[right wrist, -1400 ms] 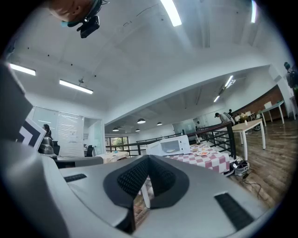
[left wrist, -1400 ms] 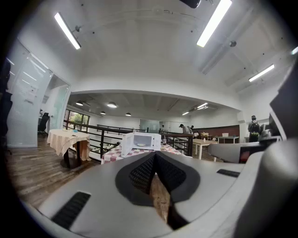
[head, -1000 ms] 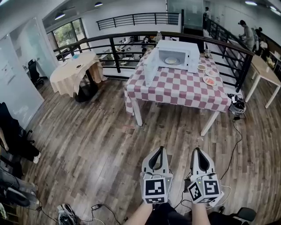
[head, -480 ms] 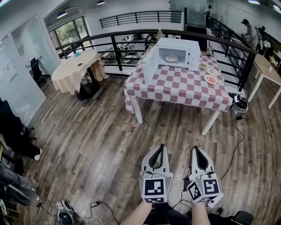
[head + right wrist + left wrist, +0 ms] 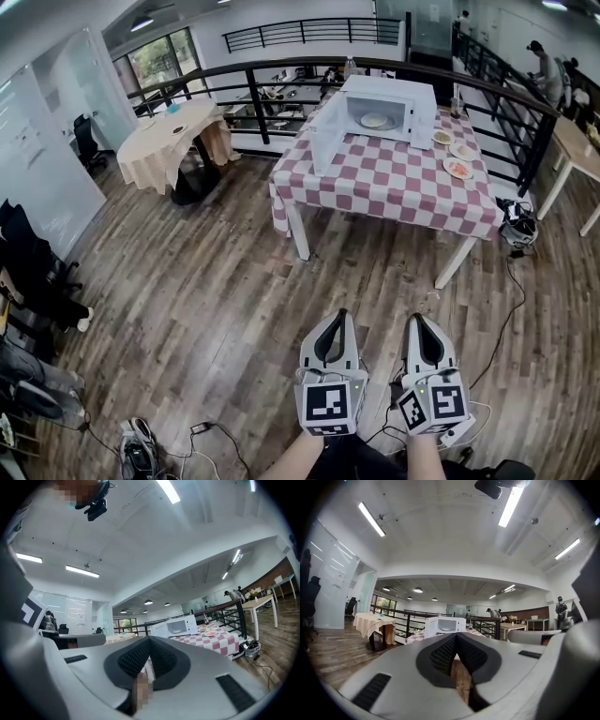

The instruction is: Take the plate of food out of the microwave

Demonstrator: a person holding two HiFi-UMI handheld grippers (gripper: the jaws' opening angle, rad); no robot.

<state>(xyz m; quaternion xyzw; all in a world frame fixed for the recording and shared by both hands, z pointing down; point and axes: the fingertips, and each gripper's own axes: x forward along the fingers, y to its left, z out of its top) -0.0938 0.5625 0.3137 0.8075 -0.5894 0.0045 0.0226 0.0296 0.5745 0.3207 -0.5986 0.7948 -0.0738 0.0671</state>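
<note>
A white microwave (image 5: 380,109) stands with its door (image 5: 325,139) swung open at the far end of a table with a red-and-white checked cloth (image 5: 394,187). Inside it lies a plate of food (image 5: 374,120). The microwave (image 5: 444,625) shows small and far off in the left gripper view, and the same microwave (image 5: 176,626) in the right gripper view. Both grippers are held low, close to the person, several steps from the table. My left gripper (image 5: 335,321) is shut and holds nothing. My right gripper (image 5: 418,323) is shut and holds nothing too.
Three more plates of food (image 5: 452,152) lie to the right of the microwave. A round table with a cream cloth (image 5: 178,136) stands at the left. A black railing (image 5: 281,80) runs behind both tables. Cables (image 5: 514,281) trail on the wooden floor. People (image 5: 553,70) stand at the far right.
The view has shifted slightly: the table and microwave sit a little lower and further right in the head view. Both grippers stay shut, side by side.
</note>
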